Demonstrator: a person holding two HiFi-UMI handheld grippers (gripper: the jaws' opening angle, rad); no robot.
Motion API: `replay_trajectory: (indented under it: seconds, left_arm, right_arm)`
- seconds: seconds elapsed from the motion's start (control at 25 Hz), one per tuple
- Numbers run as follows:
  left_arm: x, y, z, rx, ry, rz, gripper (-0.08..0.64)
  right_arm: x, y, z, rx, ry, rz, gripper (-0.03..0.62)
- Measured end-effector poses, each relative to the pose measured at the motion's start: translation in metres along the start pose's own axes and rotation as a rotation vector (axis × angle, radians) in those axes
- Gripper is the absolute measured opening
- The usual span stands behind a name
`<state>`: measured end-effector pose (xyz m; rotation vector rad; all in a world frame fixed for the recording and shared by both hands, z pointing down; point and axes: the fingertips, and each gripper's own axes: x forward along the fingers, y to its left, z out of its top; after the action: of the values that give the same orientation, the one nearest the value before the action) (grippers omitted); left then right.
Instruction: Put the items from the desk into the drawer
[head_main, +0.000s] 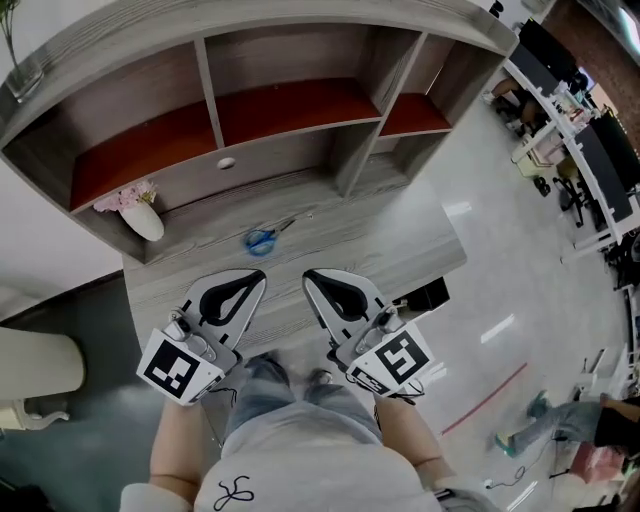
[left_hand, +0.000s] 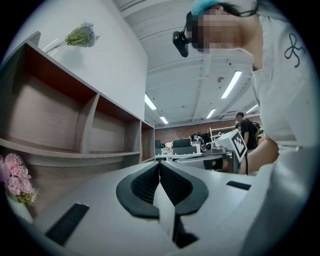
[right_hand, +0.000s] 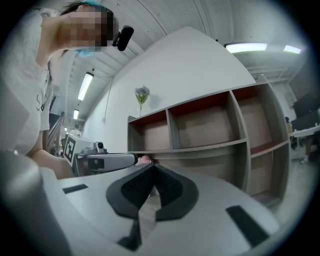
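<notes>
Nearest the head camera is the person's pale shirt (head_main: 300, 470). Just beyond it, the left gripper (head_main: 252, 279) and the right gripper (head_main: 314, 279) are held side by side over the near edge of the surface (head_main: 400, 240), both pointing toward the shelf unit (head_main: 290, 110). Each gripper view shows its jaws closed tip to tip with nothing between them. This reads as a ready posture, with no grasp begun. The only loose item to be stowed is one pair of blue-handled scissors (head_main: 262, 240). It lies flat on the surface ahead of the jaws, roughly midway between them and apart from both, so either gripper could approach it. One white vase (head_main: 146, 221) holding pink flowers (head_main: 125, 197) stands upright at the left rear of the surface, against the shelf unit and well clear of the working area. It appears to be decoration, though the task wording does not exclude it. One green sprig (left_hand: 80, 36) sits on top of the shelf unit. The upper row of the unit has three open compartments, all empty. A grey panel below the left and middle compartments carries one round hole (head_main: 227, 162). This panel is probably the drawer front and the hole its finger pull, but that cannot be confirmed, and no drawer stands open. Count: two grippers, each with one marker cube, one pair of scissors, one vase.
</notes>
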<state>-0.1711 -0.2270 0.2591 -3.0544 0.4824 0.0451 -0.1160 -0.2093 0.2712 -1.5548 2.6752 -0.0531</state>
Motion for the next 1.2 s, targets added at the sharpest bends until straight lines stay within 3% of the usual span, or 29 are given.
replay_trajectory:
  seconds: [0.64,0.92,1.2]
  left_arm:
    - [0.011,0.082,-0.048,0.003,0.022,-0.149,0.011]
    - [0.014,0.091,-0.066,-0.032,0.048,-0.200,0.011]
    - [0.007,0.099,-0.083,-0.032,0.079,-0.221,0.012]
  right_arm:
    - [0.066,-0.027,-0.035,0.039,0.050,-0.152,0.009]
    - [0.088,-0.044,-0.084,0.052,0.113,-0.207,0.009]
    - [0.113,-0.052,-0.148,0.034,0.270,-0.173,0.011]
